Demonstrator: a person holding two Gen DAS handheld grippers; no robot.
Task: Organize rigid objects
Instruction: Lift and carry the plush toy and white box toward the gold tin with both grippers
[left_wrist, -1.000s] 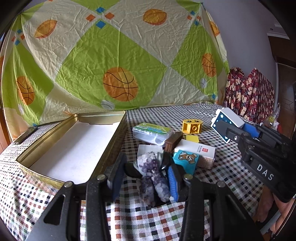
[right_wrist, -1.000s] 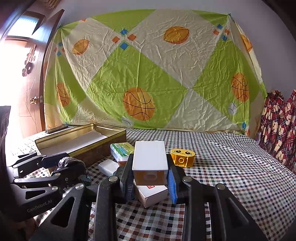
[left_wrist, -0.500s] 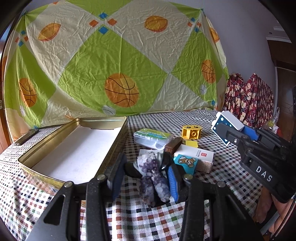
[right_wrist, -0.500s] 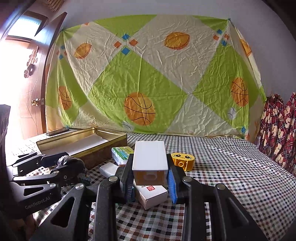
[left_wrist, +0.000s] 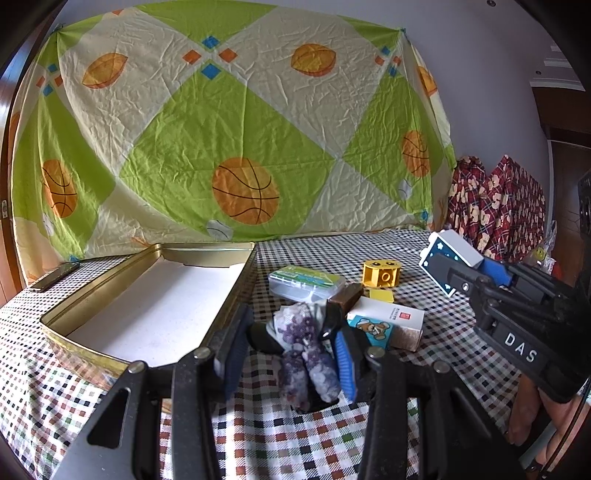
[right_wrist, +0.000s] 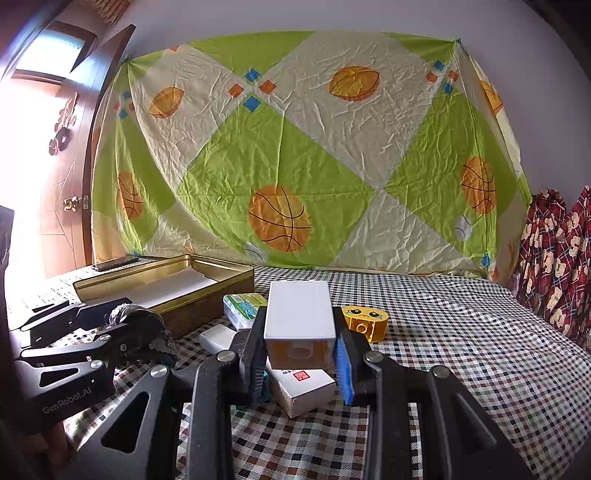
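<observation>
My left gripper (left_wrist: 288, 354) is shut on a purple crystal rock (left_wrist: 306, 354) and holds it above the checked tablecloth, just right of the open gold tin (left_wrist: 122, 295). My right gripper (right_wrist: 299, 354) is shut on a white box with an orange end (right_wrist: 299, 317), held above the table; it shows at the right in the left wrist view (left_wrist: 452, 251). On the cloth lie a green-lidded clear case (left_wrist: 306, 286), a yellow toy block (left_wrist: 382, 273), a white bear carton (left_wrist: 388, 323) and a brown block (left_wrist: 347, 295).
The gold tin (right_wrist: 162, 277) has a white lining and stands at the left. A dark phone-like bar (left_wrist: 55, 275) lies behind it. A basketball-print sheet hangs behind the table. Red patterned fabric (right_wrist: 554, 258) hangs at the right edge.
Both grippers have risen a little with their loads; the table items sit lower in both views. Nothing was let go.
</observation>
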